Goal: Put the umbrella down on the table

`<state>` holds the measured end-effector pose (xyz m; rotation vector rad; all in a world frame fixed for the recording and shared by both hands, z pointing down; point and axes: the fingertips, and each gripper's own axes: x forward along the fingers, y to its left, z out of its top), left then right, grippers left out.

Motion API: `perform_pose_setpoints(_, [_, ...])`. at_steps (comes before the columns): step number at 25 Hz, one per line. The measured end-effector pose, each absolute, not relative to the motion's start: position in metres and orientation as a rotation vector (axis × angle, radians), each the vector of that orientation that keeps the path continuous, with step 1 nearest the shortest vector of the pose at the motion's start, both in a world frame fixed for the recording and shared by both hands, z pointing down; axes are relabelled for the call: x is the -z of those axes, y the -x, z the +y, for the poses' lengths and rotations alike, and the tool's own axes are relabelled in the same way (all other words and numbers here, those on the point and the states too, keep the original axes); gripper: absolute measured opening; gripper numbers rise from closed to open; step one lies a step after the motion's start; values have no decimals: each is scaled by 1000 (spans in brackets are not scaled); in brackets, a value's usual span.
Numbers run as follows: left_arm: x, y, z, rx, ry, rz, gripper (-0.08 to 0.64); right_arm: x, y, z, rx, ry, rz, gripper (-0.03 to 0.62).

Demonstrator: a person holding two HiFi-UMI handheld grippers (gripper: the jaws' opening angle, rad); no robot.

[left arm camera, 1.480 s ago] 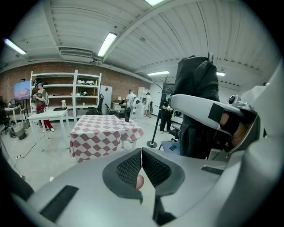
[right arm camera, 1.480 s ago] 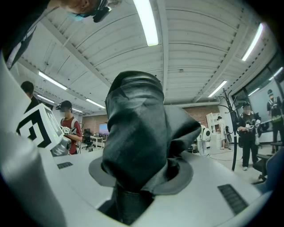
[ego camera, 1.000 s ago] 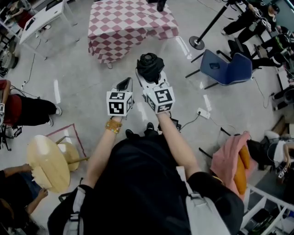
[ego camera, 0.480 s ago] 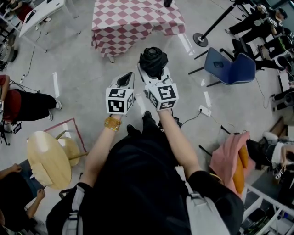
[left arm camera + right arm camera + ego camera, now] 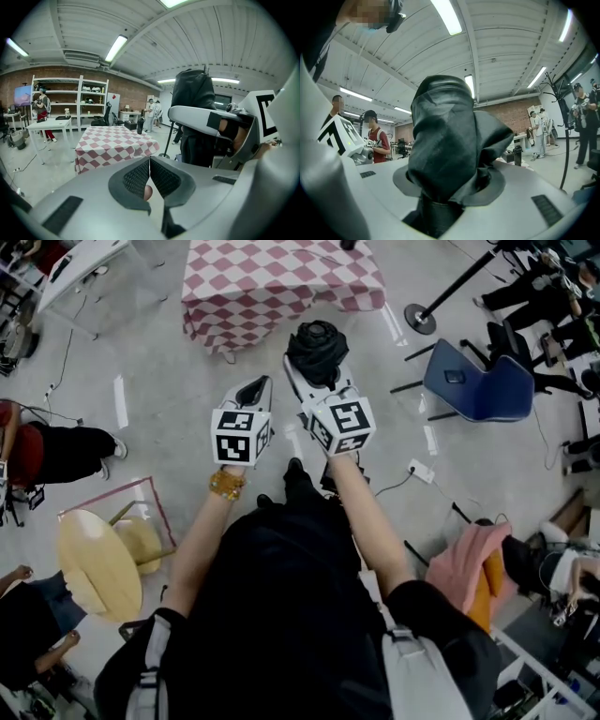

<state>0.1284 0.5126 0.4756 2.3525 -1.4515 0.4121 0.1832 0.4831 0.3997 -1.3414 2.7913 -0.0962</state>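
My right gripper (image 5: 322, 381) is closed on a folded black umbrella (image 5: 317, 345). In the right gripper view the two jaws stand on both sides of the dark bundled cloth and press on it. The umbrella rises between them and fills the middle of that frame. In the head view the umbrella is in the upper centre, at the far end of my right gripper. It is above the grey floor and does not touch the table.

My left gripper (image 5: 256, 390) holds nothing. In the left gripper view its two ribbed black pads (image 5: 138, 178) meet in a thin line, so the jaws are together. In the head view this gripper is just left of the right one, and the two marker cubes are near each other.

The table with the red and white checked cloth (image 5: 281, 282) is at the top of the head view, beyond both grippers. In the left gripper view it shows at centre left, with a dark bottle (image 5: 139, 125) standing on its far edge.

A blue chair (image 5: 473, 388) stands at the upper right of the head view. A round wooden table (image 5: 94, 570) is at the lower left.
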Motion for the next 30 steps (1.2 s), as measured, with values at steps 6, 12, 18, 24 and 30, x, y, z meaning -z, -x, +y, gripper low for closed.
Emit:
perform_pose_setpoints(6, [-475, -143, 467, -429, -2330, -1478, 15, -398, -193, 435, 126, 1297, 2795, 196])
perform_pose_setpoints(12, [-472, -127, 435, -417, -2316, -1503, 15, -399, -177, 399, 134, 1271, 2809, 196])
perform_pose_setpoints(18, [-467, -93, 389, -402, -2347, -1473, 15, -394, -137, 356, 134, 1288, 2803, 196])
perform_pose_setpoints(24, [-458, -49, 350, -389, -2380, -1431, 15, -385, -95, 322, 124, 1335, 2790, 196])
perform_pose_setpoints(30, [-455, -24, 322, -407, -2395, -1401, 15, -381, -70, 297, 144, 1366, 2772, 196])
